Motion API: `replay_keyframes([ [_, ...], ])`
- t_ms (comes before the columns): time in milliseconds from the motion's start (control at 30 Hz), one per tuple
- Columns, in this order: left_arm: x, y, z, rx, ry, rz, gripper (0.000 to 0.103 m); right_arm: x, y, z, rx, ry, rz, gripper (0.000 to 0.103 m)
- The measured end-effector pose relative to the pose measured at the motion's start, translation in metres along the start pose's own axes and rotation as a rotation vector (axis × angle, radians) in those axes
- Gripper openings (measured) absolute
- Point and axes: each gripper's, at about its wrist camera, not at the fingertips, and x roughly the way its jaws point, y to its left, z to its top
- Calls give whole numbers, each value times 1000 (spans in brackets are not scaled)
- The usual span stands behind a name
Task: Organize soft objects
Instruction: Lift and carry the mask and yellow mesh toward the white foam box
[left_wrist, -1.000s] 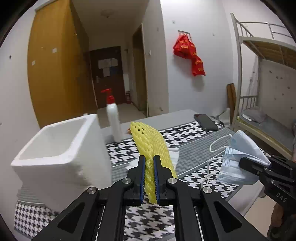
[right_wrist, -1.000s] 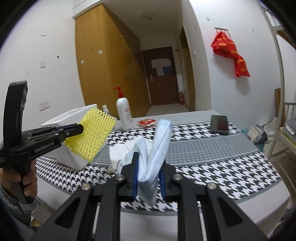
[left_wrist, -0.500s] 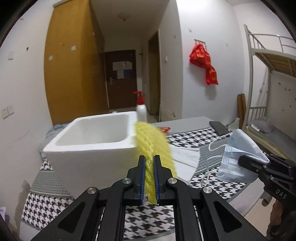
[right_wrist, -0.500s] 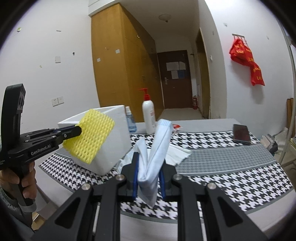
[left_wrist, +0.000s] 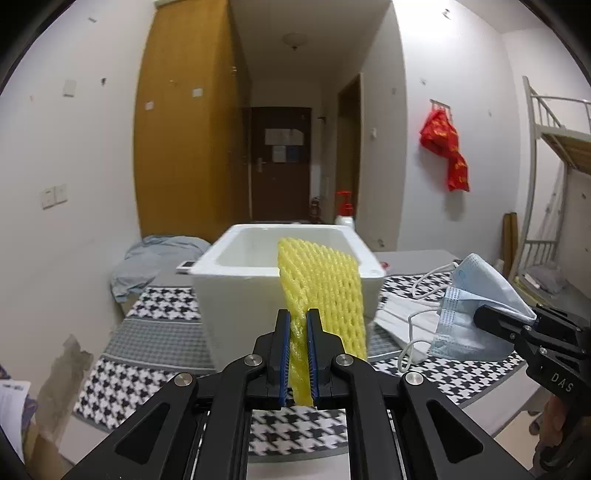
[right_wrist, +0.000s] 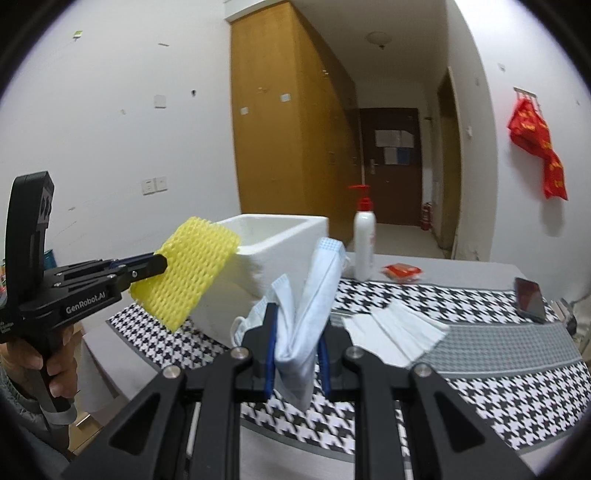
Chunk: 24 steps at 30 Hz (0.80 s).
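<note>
Houndstooth-patterned cloth (right_wrist: 491, 384) covers the table I am working over, with a white foam box (left_wrist: 288, 280) standing open-topped on it as my landmark. My left gripper (left_wrist: 298, 354) is clenched on a yellow foam net sleeve (left_wrist: 321, 288), which I hold in the air just in front of the box's near wall, its upper end level with the rim. In the right wrist view the same sleeve (right_wrist: 188, 271) sits to the left of the box (right_wrist: 280, 254), pinched at its edge by the left gripper (right_wrist: 147, 267). My right gripper (right_wrist: 297, 360) is clamped on a light blue face mask (right_wrist: 314, 295), folded and standing up between the fingers, held above the cloth to the right of the box; from the left camera the mask (left_wrist: 476, 306) hangs with its white ear loops dangling. A stack of white masks (right_wrist: 395, 328) lies flat on the cloth right of the box. Behind the box stands a white pump bottle (right_wrist: 364, 236) with a red top, with a small red packet (right_wrist: 402, 270) beside it, and a dark phone (right_wrist: 530, 299) lies well off to the right.
</note>
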Motion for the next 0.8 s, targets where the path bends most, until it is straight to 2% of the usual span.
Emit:
replay_keyframes([
  [467,-19,31,-12,-70,-5,91,9,17,33,12,-72,7,91,22],
  [800,-29,43,-13,-87,-24,122,9,22,51,17,-106,2,135,22],
])
